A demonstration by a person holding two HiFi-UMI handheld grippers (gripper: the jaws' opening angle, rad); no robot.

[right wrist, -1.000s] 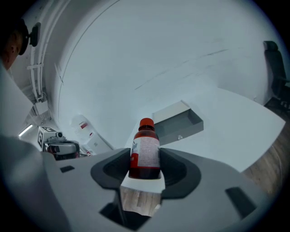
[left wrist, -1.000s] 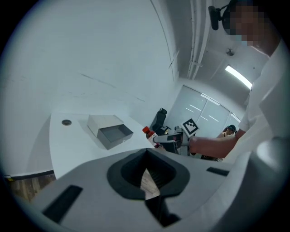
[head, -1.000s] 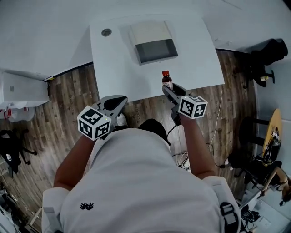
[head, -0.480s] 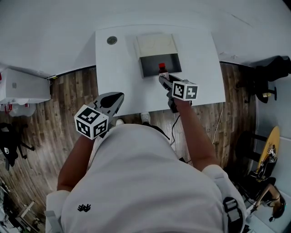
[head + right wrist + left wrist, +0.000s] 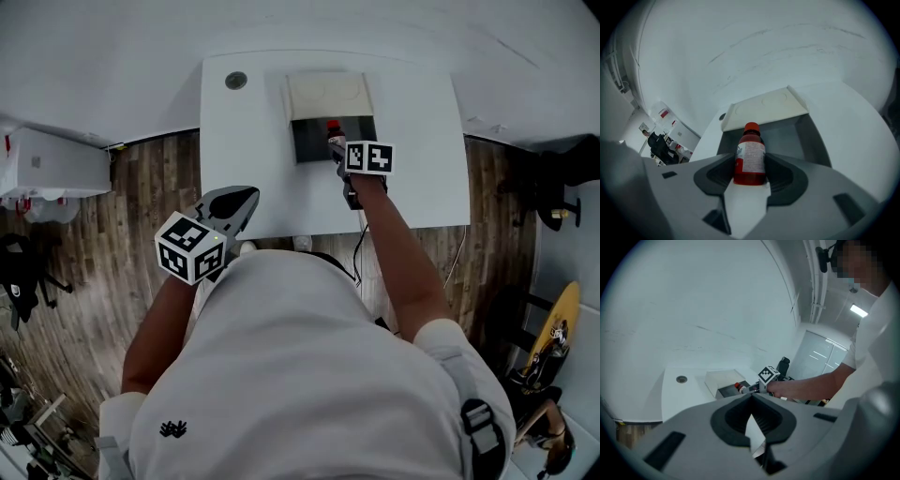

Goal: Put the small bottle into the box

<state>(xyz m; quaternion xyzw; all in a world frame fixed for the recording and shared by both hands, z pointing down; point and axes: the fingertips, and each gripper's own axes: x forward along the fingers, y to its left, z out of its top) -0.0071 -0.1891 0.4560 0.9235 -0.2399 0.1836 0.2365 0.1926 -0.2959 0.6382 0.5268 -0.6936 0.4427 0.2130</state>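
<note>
A small red-capped bottle of dark red liquid [image 5: 750, 157] stands upright between the jaws of my right gripper [image 5: 750, 164], which is shut on it. In the head view the bottle [image 5: 333, 128] hangs over the open dark inside of the box [image 5: 309, 142], whose pale lid [image 5: 328, 95] is folded back. My right gripper [image 5: 337, 146] reaches over the box's near wall. My left gripper [image 5: 234, 200] is shut and empty, held off the table's near left edge. From the left gripper view, the bottle [image 5: 739, 386] and box [image 5: 725, 390] lie far ahead.
The box sits on a white table [image 5: 244, 169] with a round grommet hole [image 5: 235, 81] at its back left. A white cabinet [image 5: 52, 164] stands on the wooden floor to the left. A black chair [image 5: 562, 178] is at the right.
My right gripper has carried the bottle forward from the table's near edge to above the open box. The left gripper has stayed roughly where it was.
</note>
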